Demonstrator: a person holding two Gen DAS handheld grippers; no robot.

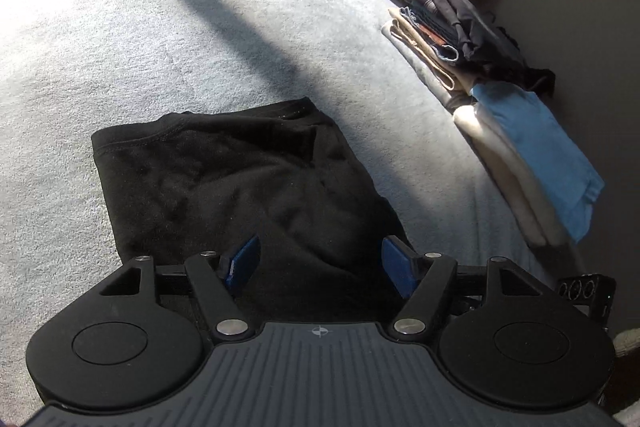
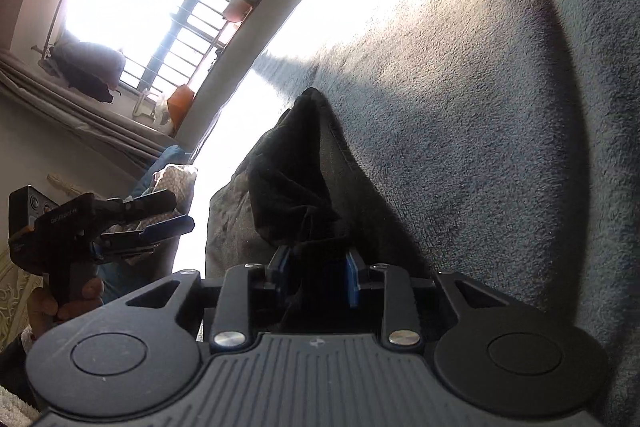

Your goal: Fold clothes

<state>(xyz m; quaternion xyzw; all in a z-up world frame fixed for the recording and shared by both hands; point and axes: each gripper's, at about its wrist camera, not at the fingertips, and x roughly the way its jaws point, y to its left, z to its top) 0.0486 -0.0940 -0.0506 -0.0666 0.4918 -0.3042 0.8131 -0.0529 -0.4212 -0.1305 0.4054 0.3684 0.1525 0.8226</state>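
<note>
A black garment lies folded on the grey fleece blanket. My left gripper hovers over its near edge, open, its blue pads wide apart with nothing pinched. In the right wrist view the same black garment rises in a rumpled ridge. A fold of it sits between the blue pads of my right gripper, whose jaws stand partly apart and do not clamp it. The left gripper also shows at the left there, held by a hand.
Two stacks of folded clothes sit along the blanket's right edge: a dark stack farther off, and a blue and cream stack nearer. A barred window glares brightly, and a wall runs behind the stacks.
</note>
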